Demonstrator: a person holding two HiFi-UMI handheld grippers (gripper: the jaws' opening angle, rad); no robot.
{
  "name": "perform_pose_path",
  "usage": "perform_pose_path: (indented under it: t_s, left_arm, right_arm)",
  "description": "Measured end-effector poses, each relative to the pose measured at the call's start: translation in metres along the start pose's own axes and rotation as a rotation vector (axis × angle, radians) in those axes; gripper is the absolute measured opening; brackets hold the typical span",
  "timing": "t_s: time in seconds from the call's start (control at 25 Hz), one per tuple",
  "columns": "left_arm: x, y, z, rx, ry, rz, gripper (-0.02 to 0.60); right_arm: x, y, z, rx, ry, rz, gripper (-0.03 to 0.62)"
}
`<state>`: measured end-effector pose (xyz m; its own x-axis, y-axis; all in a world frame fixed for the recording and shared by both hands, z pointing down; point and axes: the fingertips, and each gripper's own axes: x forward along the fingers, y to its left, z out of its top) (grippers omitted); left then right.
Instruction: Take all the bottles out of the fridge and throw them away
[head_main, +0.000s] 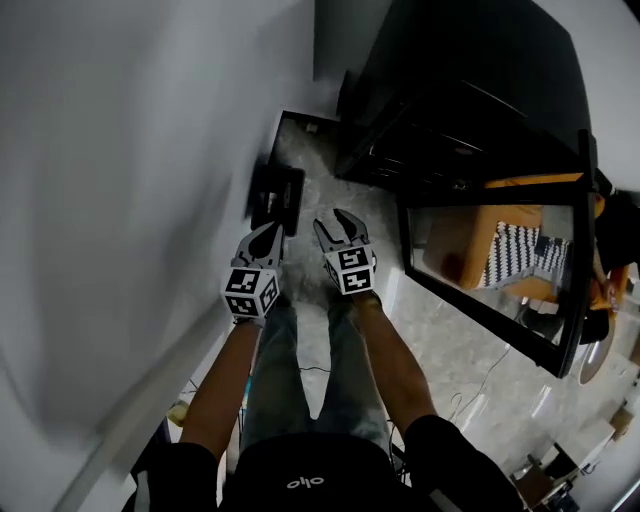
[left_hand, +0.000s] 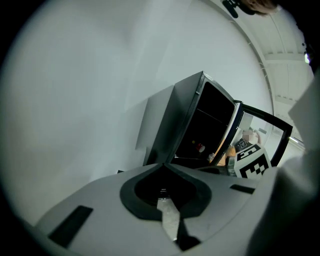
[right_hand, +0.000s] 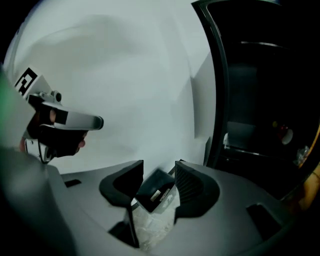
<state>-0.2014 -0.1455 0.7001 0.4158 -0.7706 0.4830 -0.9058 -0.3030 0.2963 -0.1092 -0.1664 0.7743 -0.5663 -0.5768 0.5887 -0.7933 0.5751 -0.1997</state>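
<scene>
The black fridge (head_main: 470, 90) stands open at the upper right, its glass door (head_main: 484, 313) swung out over the floor. Deep in its dark inside a small red-topped item (right_hand: 285, 134) shows, also as a red dot (left_hand: 200, 147); I cannot tell if it is a bottle. A dark bin (head_main: 278, 195) sits on the floor by the wall, just beyond both grippers, and appears through the right jaws as a bin (right_hand: 156, 189). My left gripper (head_main: 270, 235) (left_hand: 164, 167) is shut and empty. My right gripper (head_main: 336, 225) (right_hand: 159, 172) is open with nothing between its fingers.
A white wall (head_main: 120, 200) runs along the left, close to the left gripper. The floor is pale marble (head_main: 450, 350) with thin cables lying on it near the person's legs (head_main: 300, 360). Orange furniture (head_main: 520, 240) shows through the door's glass.
</scene>
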Motion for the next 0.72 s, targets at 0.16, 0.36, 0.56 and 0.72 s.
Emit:
perform_pose_path:
  t_s: [0.16,0.36,0.56,0.72]
  left_arm:
    - [-0.014,-0.054,0.037,0.021,-0.007,-0.042,0.006]
    - [-0.019,-0.116,0.076,0.089,-0.008,-0.105,0.006]
    - [-0.025,-0.187,0.121,0.103,-0.053,-0.172,0.006]
    - [-0.025,-0.242,0.149,0.140,-0.077,-0.248,0.006]
  right_arm:
    - [-0.065,-0.011,0.049,-0.011,-0.040,-0.032,0.127]
    - [-0.140,-0.039,0.099,-0.017,-0.109,-0.116,0.026]
    - [-0.219,-0.061,0.125,0.037,-0.155,-0.194,0.009]
    - [-0.273,-0.076,0.136,0.091,-0.201,-0.259,0.009]
